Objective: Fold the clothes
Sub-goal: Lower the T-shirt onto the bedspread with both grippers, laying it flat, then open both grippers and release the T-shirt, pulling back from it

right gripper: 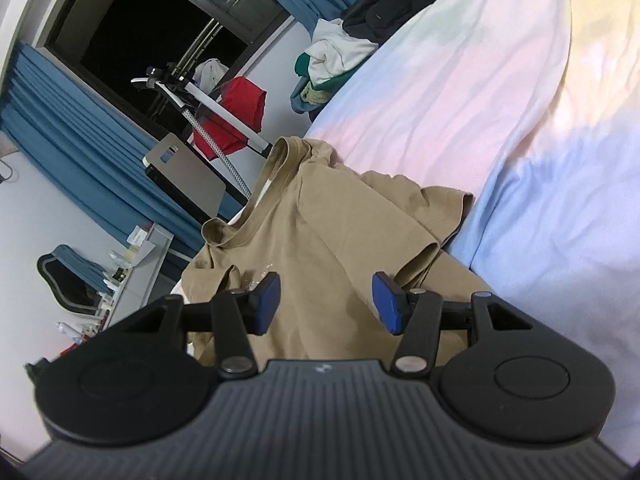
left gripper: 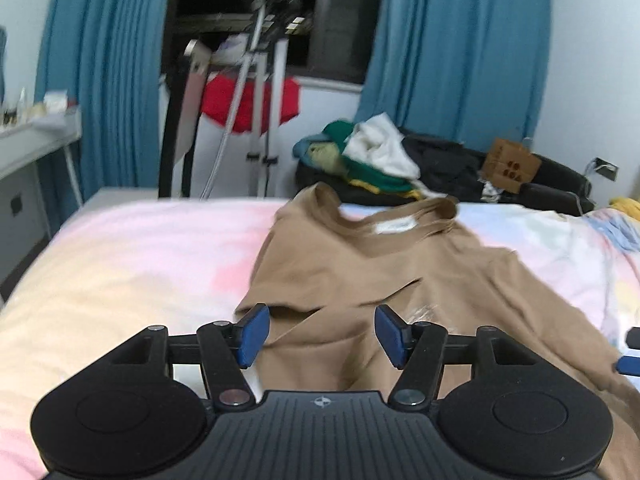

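A tan T-shirt (left gripper: 360,264) lies spread on the pastel bed sheet (left gripper: 132,264), collar toward the far edge, its left side folded over. My left gripper (left gripper: 322,334) is open just above the shirt's near part, nothing between its blue pads. In the right wrist view, tilted, the same shirt (right gripper: 320,240) lies rumpled with a sleeve bunched at the right. My right gripper (right gripper: 326,304) is open over the shirt, empty. A blue fingertip (left gripper: 628,364) of the right gripper shows at the right edge of the left wrist view.
A pile of mixed clothes (left gripper: 368,156) and dark garments (left gripper: 460,168) lies beyond the bed's far edge. A garment steamer stand (left gripper: 256,92) with a red cloth stands before the window and blue curtains (left gripper: 112,80). A white desk (left gripper: 32,140) stands at the left.
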`<state>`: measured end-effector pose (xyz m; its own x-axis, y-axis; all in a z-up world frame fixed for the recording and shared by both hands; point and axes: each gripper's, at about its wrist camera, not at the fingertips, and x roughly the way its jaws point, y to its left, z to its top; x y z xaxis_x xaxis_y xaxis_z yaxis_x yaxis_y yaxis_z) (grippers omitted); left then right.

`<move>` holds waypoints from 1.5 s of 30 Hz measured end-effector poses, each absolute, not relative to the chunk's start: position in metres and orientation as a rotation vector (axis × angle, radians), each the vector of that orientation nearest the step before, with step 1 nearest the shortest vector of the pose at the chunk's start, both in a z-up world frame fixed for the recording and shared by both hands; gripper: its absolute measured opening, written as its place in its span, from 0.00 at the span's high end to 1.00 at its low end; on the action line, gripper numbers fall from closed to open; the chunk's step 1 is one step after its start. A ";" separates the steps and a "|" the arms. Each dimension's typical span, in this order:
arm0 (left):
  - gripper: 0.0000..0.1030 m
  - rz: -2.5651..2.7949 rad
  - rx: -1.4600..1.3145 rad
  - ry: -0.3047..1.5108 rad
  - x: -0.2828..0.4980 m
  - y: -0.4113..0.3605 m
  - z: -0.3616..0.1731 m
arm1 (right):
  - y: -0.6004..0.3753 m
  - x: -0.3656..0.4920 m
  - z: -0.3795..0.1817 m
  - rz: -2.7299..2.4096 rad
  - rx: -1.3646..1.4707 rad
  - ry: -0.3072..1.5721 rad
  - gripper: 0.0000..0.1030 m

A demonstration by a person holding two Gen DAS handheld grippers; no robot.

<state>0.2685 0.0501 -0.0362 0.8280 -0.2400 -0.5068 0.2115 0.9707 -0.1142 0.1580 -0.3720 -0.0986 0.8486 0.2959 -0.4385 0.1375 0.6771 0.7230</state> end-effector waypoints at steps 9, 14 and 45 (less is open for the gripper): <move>0.75 -0.138 -0.227 0.594 0.306 0.069 -0.052 | -0.361 0.162 -0.099 0.119 0.773 0.582 0.47; 0.99 -0.095 -0.231 0.561 0.298 0.083 -0.030 | -0.358 0.163 -0.099 0.118 0.745 0.584 0.47; 0.26 0.178 -0.246 0.622 0.140 0.185 0.021 | -0.280 0.156 -0.097 0.178 0.294 0.568 0.46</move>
